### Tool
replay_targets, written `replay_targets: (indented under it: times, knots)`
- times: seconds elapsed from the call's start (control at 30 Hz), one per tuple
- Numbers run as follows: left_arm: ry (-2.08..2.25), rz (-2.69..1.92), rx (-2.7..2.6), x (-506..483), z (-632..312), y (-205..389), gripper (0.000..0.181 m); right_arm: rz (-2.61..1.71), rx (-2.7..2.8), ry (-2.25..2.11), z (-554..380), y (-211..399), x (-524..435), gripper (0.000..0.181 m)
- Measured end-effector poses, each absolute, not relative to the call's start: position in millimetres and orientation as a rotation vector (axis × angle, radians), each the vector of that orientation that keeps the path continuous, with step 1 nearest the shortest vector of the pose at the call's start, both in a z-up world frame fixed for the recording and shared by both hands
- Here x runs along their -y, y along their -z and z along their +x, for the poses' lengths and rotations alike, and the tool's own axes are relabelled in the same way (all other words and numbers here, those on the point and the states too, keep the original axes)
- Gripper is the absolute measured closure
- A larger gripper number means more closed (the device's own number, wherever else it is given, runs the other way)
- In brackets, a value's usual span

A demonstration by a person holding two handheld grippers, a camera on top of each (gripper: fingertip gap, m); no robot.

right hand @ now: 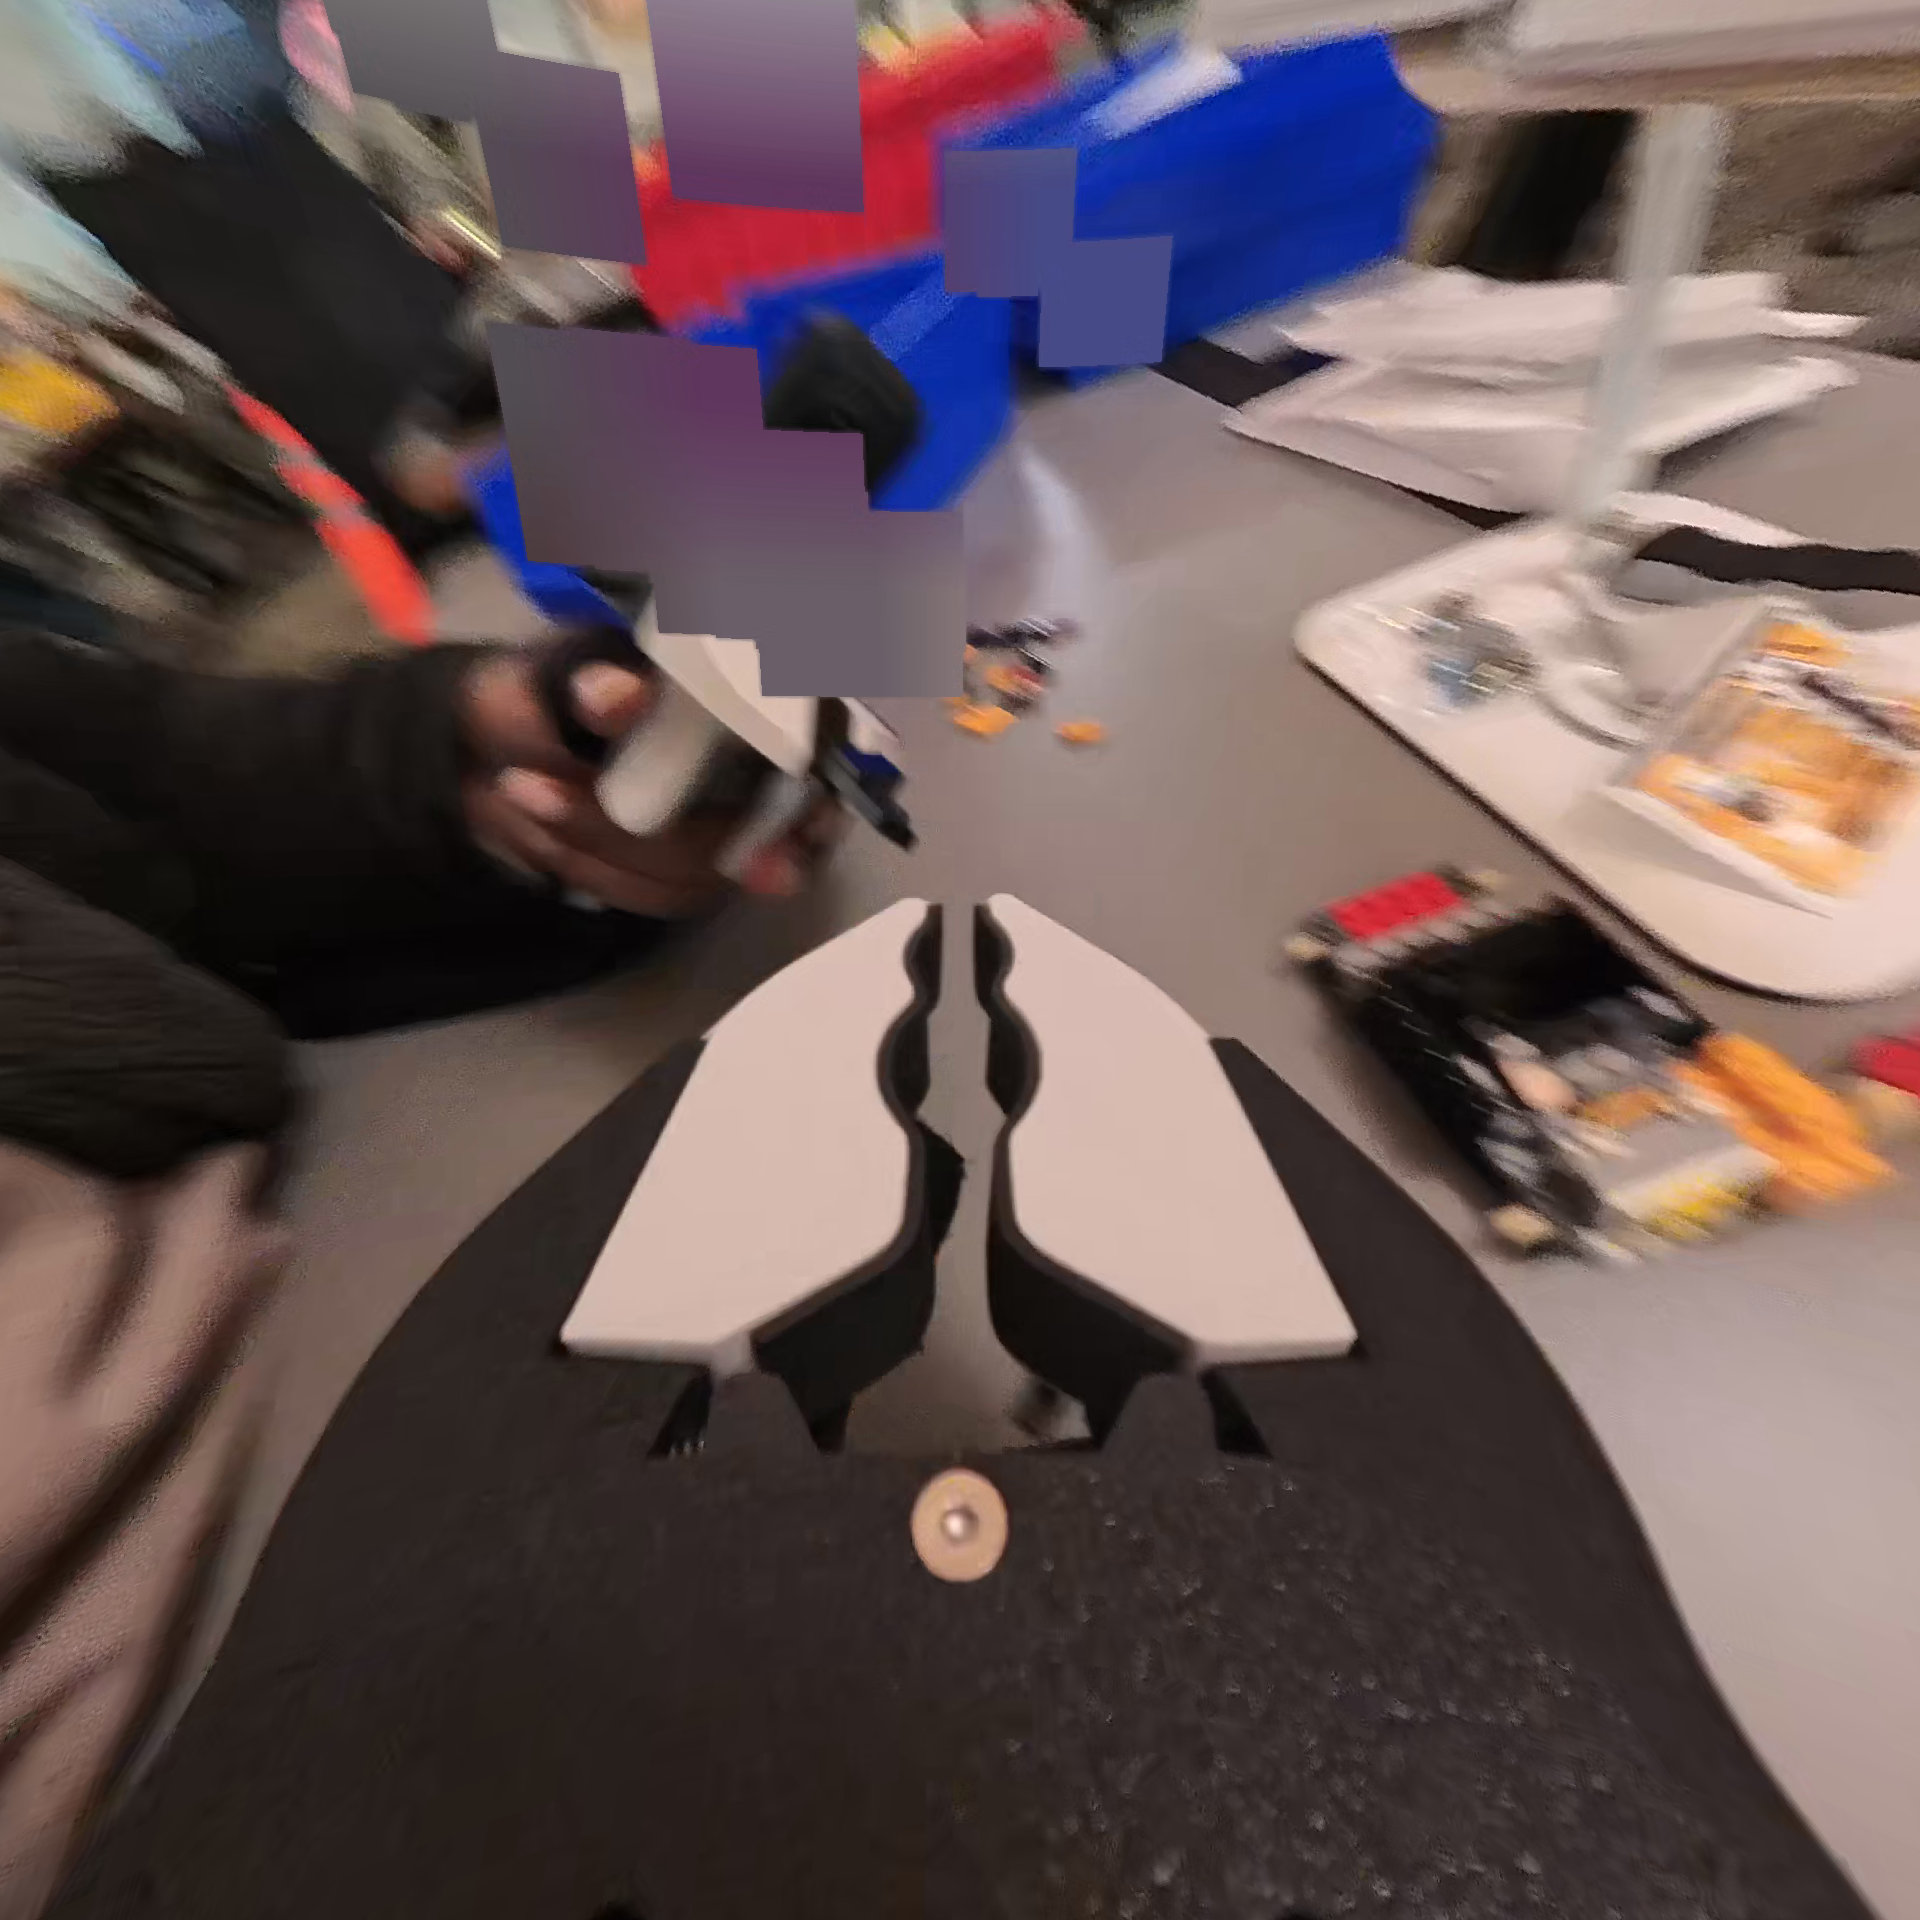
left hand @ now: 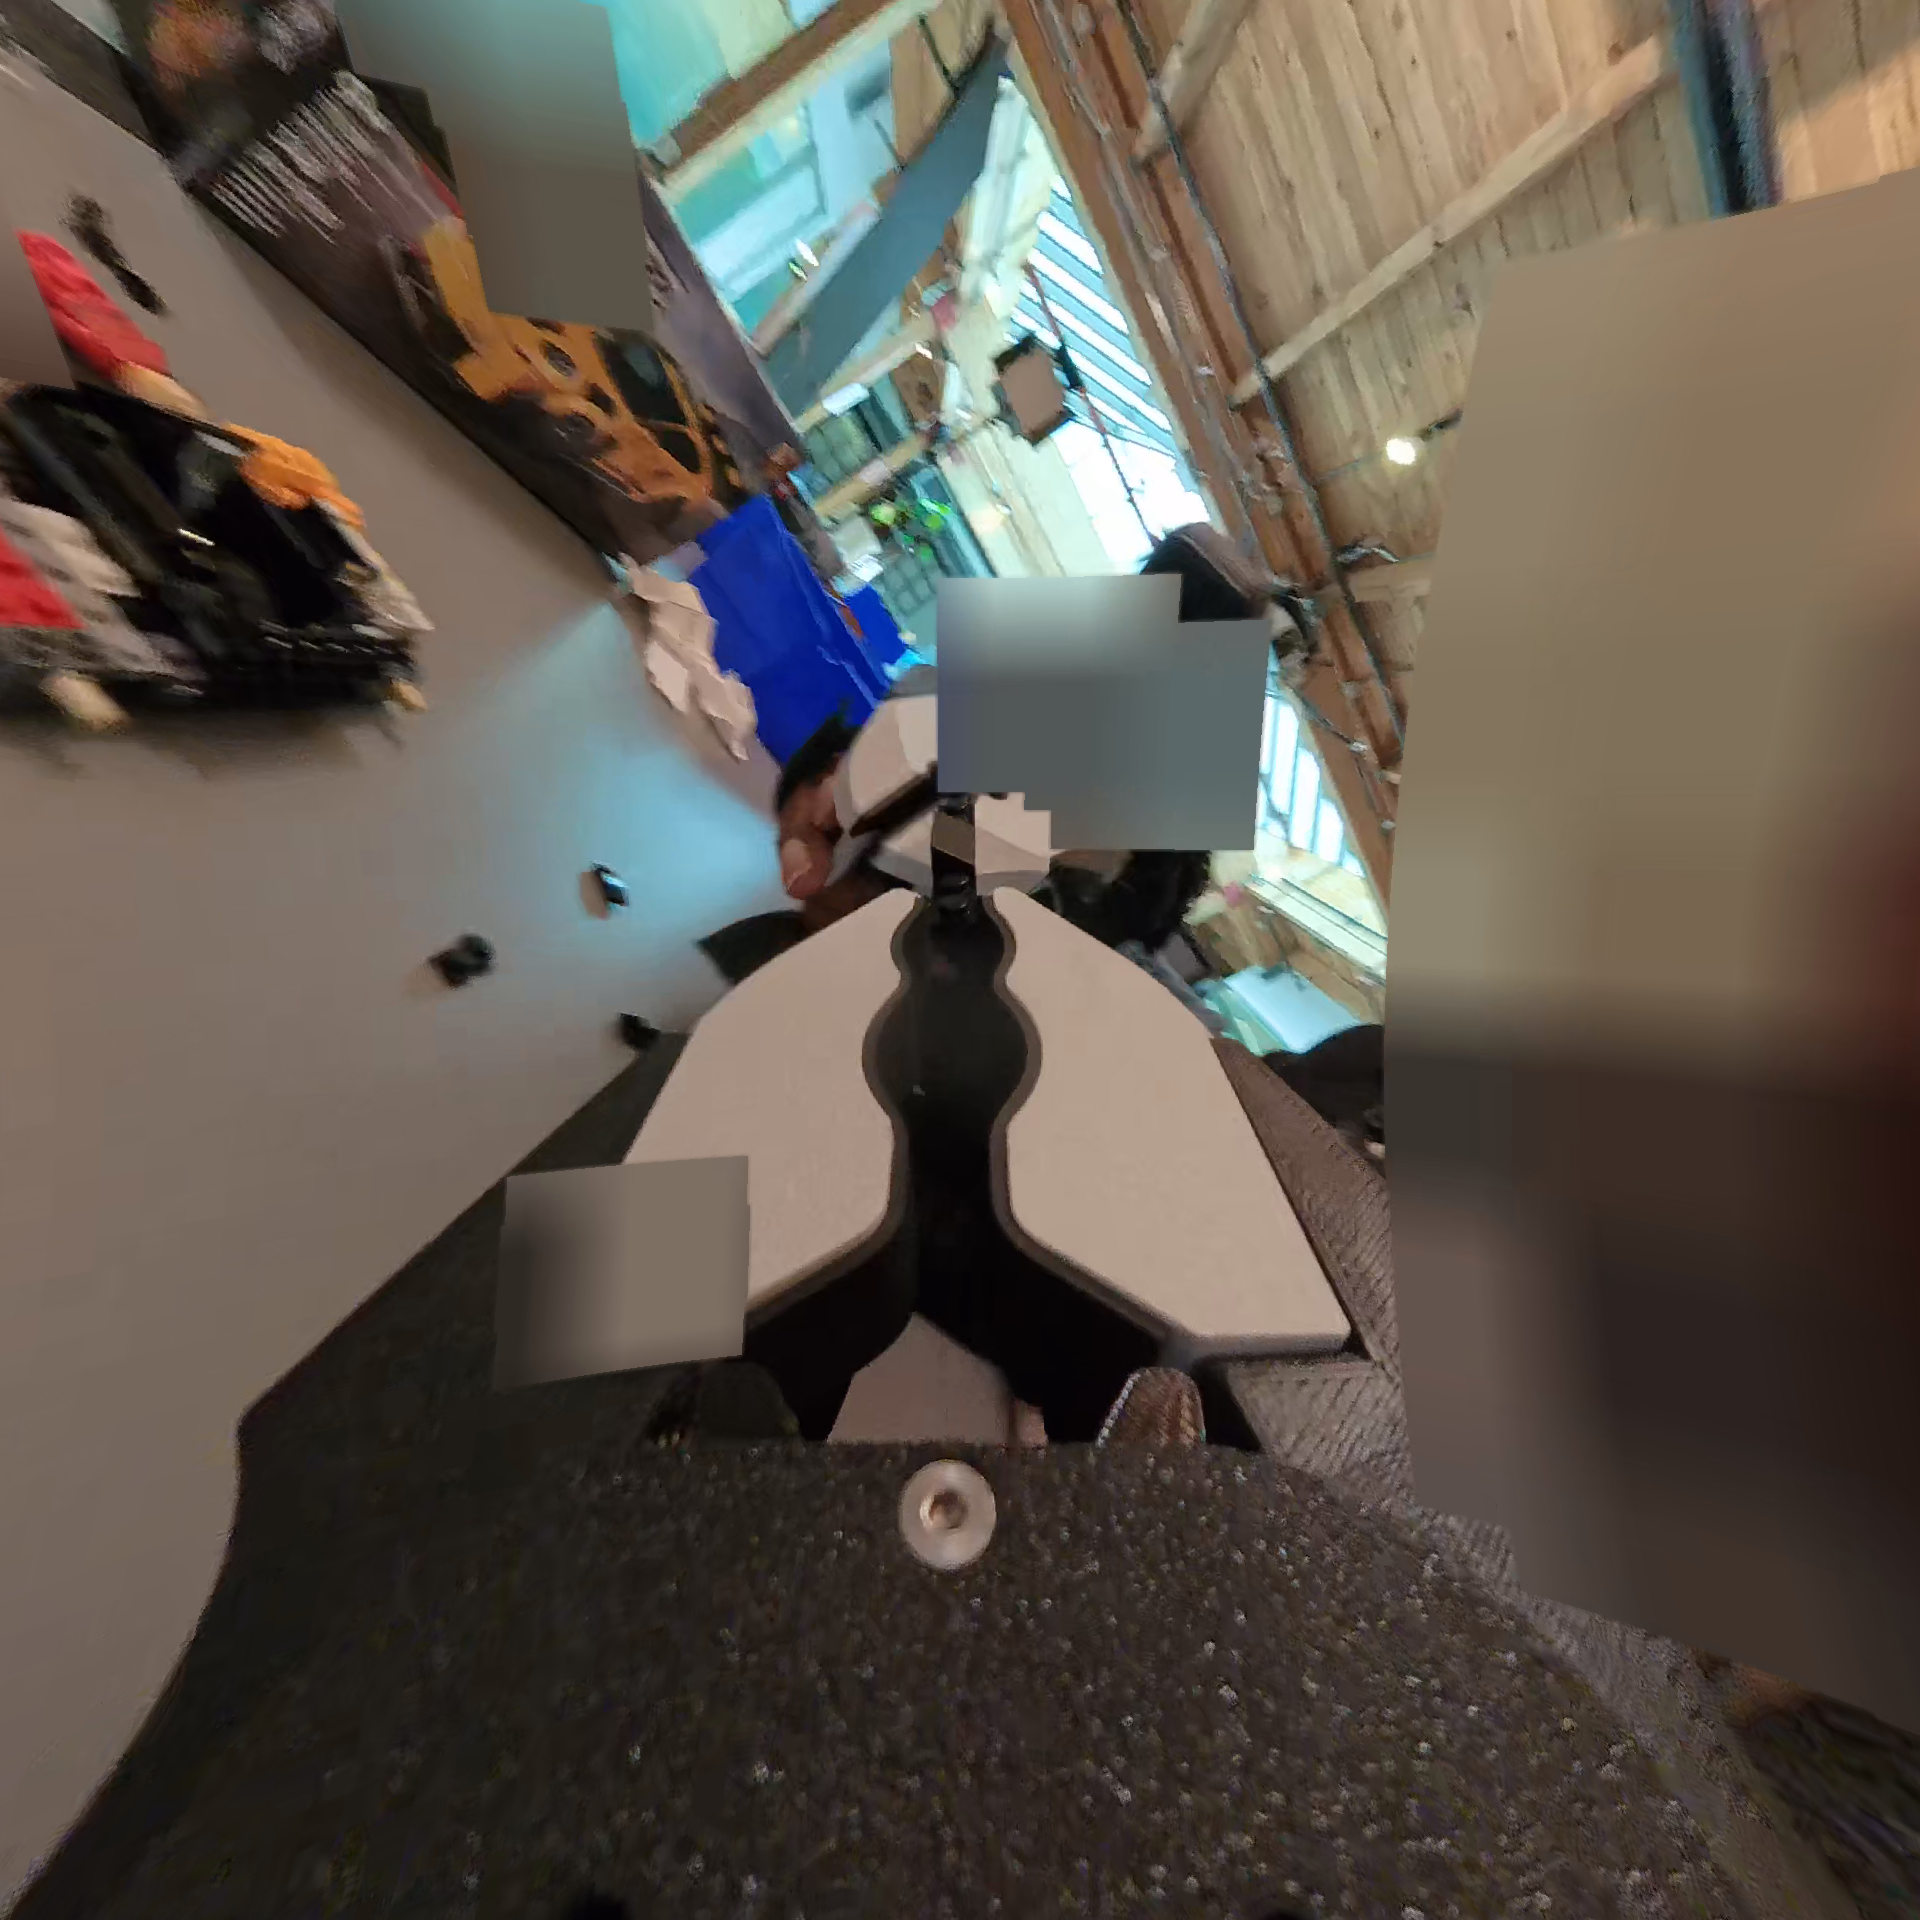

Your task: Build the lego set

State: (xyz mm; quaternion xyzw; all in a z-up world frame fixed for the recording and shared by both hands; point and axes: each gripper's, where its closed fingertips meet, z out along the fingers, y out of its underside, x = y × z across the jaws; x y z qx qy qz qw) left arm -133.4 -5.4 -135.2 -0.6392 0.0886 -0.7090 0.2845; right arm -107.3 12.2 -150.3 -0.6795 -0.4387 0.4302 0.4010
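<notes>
Half-built lego model (right hand: 1496, 1049): mostly black body, red studded patch on its far end, orange parts spilling off its near-right side, some tan and yellow bits along its lower edge. Blurred, finer detail unreadable. It lies on the grey worktop (right hand: 1195, 831), to the right of the right claw (right hand: 957, 909) and slightly ahead of the tips, apart from them. In the left wrist view the same model (left hand: 208, 561) sits far left of the left claw (left hand: 954, 896), well apart, view rolled sideways.

Left claw pinches a small black lego piece (left hand: 954, 873) at its tips, jaws nearly pressed together around it. In the right wrist view the left claw (right hand: 831, 790) shows ahead and left of the right claw's tips, held in a hand (right hand: 561, 769) with a black sleeve, a dark piece with a blue bit sticking out of its tip.

Right claw: jaws close, a thin slit between them, nothing in it.

Loose black pieces (left hand: 462, 958) lie on the worktop left of the left claw. Small orange and dark pieces (right hand: 1013, 675) lie ahead of the right claw. White tray (right hand: 1455, 748) far right ahead, with an orange-printed booklet (right hand: 1766, 769) on it. Blue bin (right hand: 1195, 187) far ahead, red one beside it. Dark set box (left hand: 582, 395) with a yellow vehicle picture stands ahead-left of the left claw.
</notes>
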Motion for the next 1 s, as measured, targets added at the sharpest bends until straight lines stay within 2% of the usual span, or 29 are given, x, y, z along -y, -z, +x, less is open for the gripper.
replay_targets:
  times: [0.03,0.23,0.43,0.6,1.0]
  knots:
    - [1.832,-1.724,-0.218,-1,-137,138,0.173,-1.77,1.112,-0.929,-103,159,-22,0.181]
    - [1.31,-1.782,-0.269,-21,-142,146,0.173,-1.911,1.027,-0.559,-124,193,-25,0.181]
    - [0.936,-1.773,-0.354,-24,-132,133,0.173,-1.867,0.943,-0.524,-138,188,-36,0.181]
    - [0.85,-1.738,-0.391,-21,-115,116,0.173,-1.867,0.874,-0.505,-143,183,-49,0.181]
    - [1.027,-1.682,-0.348,-16,-95,88,0.173,-1.895,0.782,-0.47,-141,179,-76,0.181]
